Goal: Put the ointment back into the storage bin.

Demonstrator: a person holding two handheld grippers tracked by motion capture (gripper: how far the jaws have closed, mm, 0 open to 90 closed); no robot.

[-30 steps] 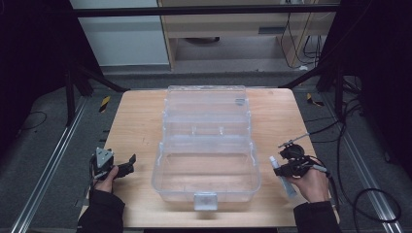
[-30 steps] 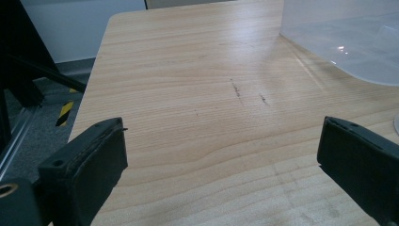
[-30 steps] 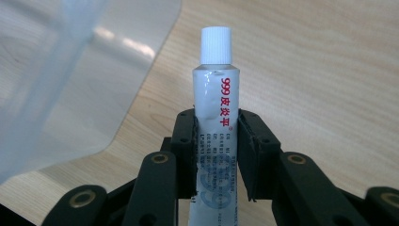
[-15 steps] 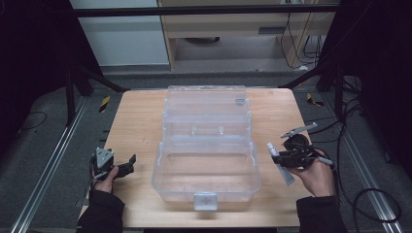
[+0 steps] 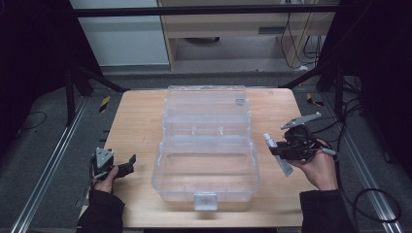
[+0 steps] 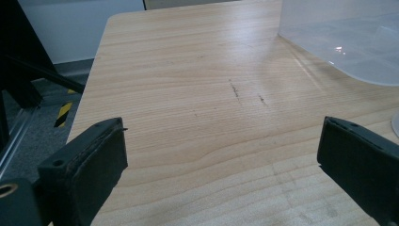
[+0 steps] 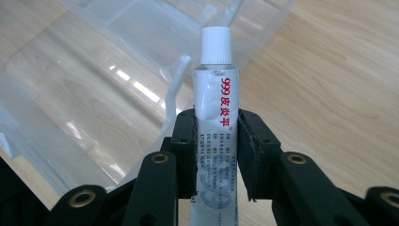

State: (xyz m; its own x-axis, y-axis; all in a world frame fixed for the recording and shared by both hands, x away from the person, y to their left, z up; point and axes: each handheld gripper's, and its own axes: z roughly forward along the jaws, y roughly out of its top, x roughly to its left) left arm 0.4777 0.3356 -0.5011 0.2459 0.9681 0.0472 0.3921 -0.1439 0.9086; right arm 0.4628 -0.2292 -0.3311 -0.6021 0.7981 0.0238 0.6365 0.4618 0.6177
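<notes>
A clear plastic box [image 5: 206, 160] with its lid open stands in the middle of the wooden table [image 5: 136, 121]. My right gripper [image 5: 281, 150] is just right of the box, above the table, shut on a white ointment tube [image 5: 278, 154] with a white cap. In the right gripper view the tube [image 7: 214, 113] stands between the jaws, cap pointing toward the box wall [image 7: 117, 94]. My left gripper [image 5: 127, 164] rests at the table's front left, open, with nothing between its black pads [image 6: 89, 165]. A corner of the box [image 6: 348, 42] shows at its upper right.
The box's open lid [image 5: 206, 104] lies back toward the table's far edge. Bare wood lies on both sides of the box. Metal rails [image 5: 46, 170] run along the floor at left and right, and cables [image 5: 374, 194] trail at the right.
My right gripper has lifted the tube and swung it up and toward the box's right side. The left gripper has stayed in place.
</notes>
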